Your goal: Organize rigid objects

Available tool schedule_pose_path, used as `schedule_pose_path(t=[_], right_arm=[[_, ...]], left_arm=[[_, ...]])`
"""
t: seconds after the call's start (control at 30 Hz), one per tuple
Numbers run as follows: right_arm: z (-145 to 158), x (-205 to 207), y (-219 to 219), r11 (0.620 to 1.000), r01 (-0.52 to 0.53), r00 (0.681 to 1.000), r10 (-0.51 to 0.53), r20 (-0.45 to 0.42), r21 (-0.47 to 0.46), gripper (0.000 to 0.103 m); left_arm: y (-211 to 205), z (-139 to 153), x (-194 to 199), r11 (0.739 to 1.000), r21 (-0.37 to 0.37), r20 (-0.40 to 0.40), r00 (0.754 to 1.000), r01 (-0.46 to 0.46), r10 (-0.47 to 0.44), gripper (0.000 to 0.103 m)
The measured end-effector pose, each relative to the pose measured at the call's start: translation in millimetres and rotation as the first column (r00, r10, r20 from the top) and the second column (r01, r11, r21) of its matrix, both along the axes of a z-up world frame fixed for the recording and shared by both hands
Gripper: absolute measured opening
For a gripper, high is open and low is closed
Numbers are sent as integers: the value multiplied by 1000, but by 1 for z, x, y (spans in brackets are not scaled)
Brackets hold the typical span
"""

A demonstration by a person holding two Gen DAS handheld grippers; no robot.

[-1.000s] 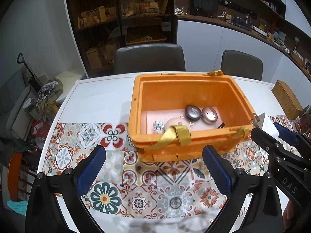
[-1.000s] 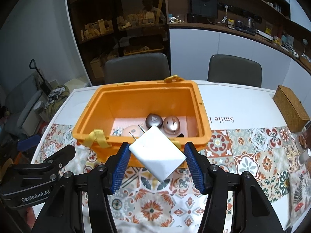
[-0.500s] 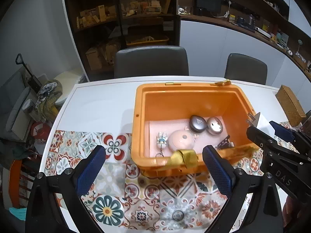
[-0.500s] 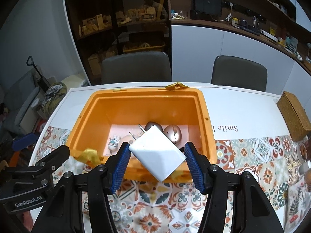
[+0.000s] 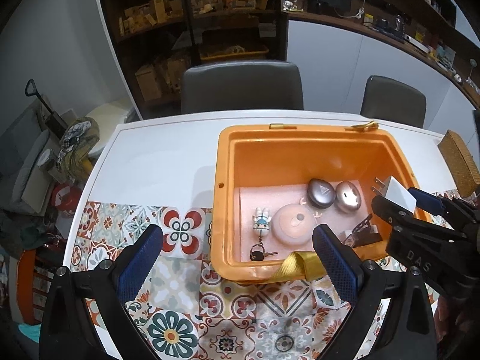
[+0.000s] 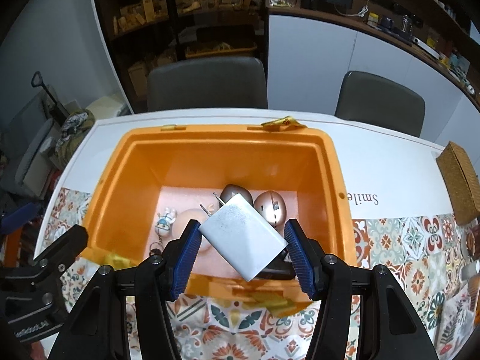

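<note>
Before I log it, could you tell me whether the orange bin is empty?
Not empty: the orange bin holds two oval cases, a pink round thing and a keychain figure.

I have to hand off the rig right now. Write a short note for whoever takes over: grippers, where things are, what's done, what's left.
Right gripper: shut on the white plug adapter, held tilted over the open orange bin, prongs pointing into it.
Left gripper: open, empty, above the bin's near-left corner.
In the bin, on the pink liner: grey earbud case, rose-gold case, round pink item, figurine keychain, a dark item at near right.
Done: those five are stowed.
Left: release the adapter into the bin, probably on free liner. Woven box sits on the table at right, untouched.
</note>
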State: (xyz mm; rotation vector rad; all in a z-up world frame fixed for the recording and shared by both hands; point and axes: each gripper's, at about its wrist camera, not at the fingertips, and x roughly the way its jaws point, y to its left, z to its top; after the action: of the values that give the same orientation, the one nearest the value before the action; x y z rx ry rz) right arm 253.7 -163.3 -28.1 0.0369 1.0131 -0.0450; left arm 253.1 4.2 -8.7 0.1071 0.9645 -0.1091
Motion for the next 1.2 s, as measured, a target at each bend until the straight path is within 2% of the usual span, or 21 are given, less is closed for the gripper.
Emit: schedule_pose_path(t=[0.1, 0.27, 0.4, 0.53, 0.73, 0.87, 1.2], right_arm=[[-13, 10, 0, 1000, -5, 999, 5, -50, -1, 58], [-21, 11, 0, 1000, -6, 997, 6, -71, -2, 58], [-17, 9, 0, 1000, 10, 999, -11, -52, -24, 70], [-8, 1, -1, 999, 19, 999, -21, -37, -38, 72], [16, -32, -4, 999, 42, 999, -42, 13, -33, 81], [31, -56, -9, 998, 60, 998, -59, 35, -30, 83], [48, -122, -10, 997, 66, 995, -62, 84, -42, 86]], left_arm=[[0, -6, 2, 1000, 3, -17, 1000, -2, 2, 102], [0, -11, 2, 1000, 23, -22, 1000, -4, 5, 102], [0, -9, 1, 1000, 25, -14, 1000, -9, 9, 103], [0, -3, -5, 1000, 24, -2, 1000, -5, 5, 103], [4, 10, -26, 1000, 9, 34, 999, -8, 8, 103], [6, 20, -48, 1000, -6, 54, 999, 2, -1, 103], [-1, 29, -103, 998, 44, 90, 995, 42, -46, 103]])
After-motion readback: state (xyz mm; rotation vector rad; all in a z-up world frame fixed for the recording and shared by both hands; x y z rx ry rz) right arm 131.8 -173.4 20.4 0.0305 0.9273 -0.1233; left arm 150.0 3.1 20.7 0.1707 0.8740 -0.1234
